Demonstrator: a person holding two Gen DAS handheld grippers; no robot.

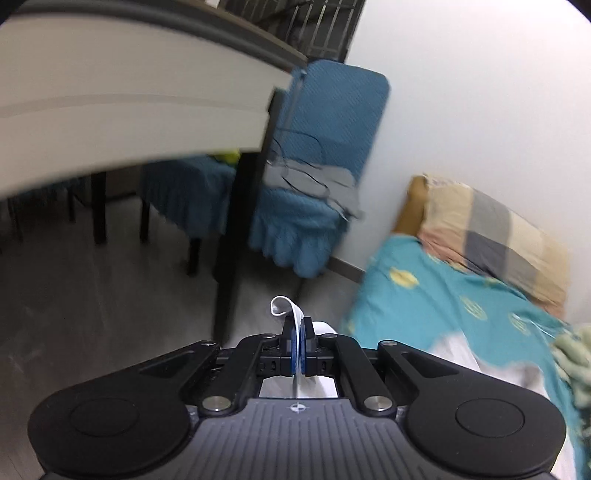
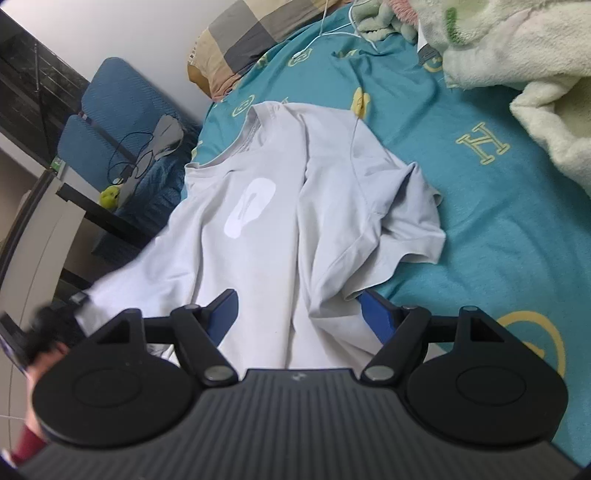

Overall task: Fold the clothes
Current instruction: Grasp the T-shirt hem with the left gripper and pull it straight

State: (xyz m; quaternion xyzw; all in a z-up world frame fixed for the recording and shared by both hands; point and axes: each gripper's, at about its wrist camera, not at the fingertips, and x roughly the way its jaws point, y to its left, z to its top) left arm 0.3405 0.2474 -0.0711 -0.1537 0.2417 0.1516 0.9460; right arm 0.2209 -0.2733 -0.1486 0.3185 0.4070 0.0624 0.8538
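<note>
A: Status. Left gripper (image 1: 298,339) is clamped tight on a thin edge of the white t-shirt (image 2: 280,206); a curl of fabric sticks out just past its tips. It's off the side of the bed (image 2: 480,206), pointed toward the blue chair (image 1: 317,166) and the table (image 1: 129,110).

B: Right side?

A: Right gripper (image 2: 297,314) is wide open, holding nothing. The shirt's lower part lies between and under its fingers (image 2: 376,314), but the pads don't press on it. The rest of the shirt runs straight ahead of it, collar at the far end near the pillow (image 2: 251,33). Chest print faces up.

B: Shirt flat?

A: No. There's a long ridge down the middle ahead of the right gripper. The sleeve on its right is bunched and folded over.

B: So how to do it right?

A: My read: the step is spreading the shirt out. The right should pinch the hem edge only, a single layer if possible, not the ridge. Then pull both grips apart evenly to tension the hem and lay it back flat.

B: Risks?

A: The left holds a narrow bite, so it could slip under a hard tug. A white cable (image 2: 332,33) lies near the collar; keep the shirt clear of it. The fluffy blanket (image 2: 517,55) is ahead on the right, so don't drag the sleeve into it.
</note>
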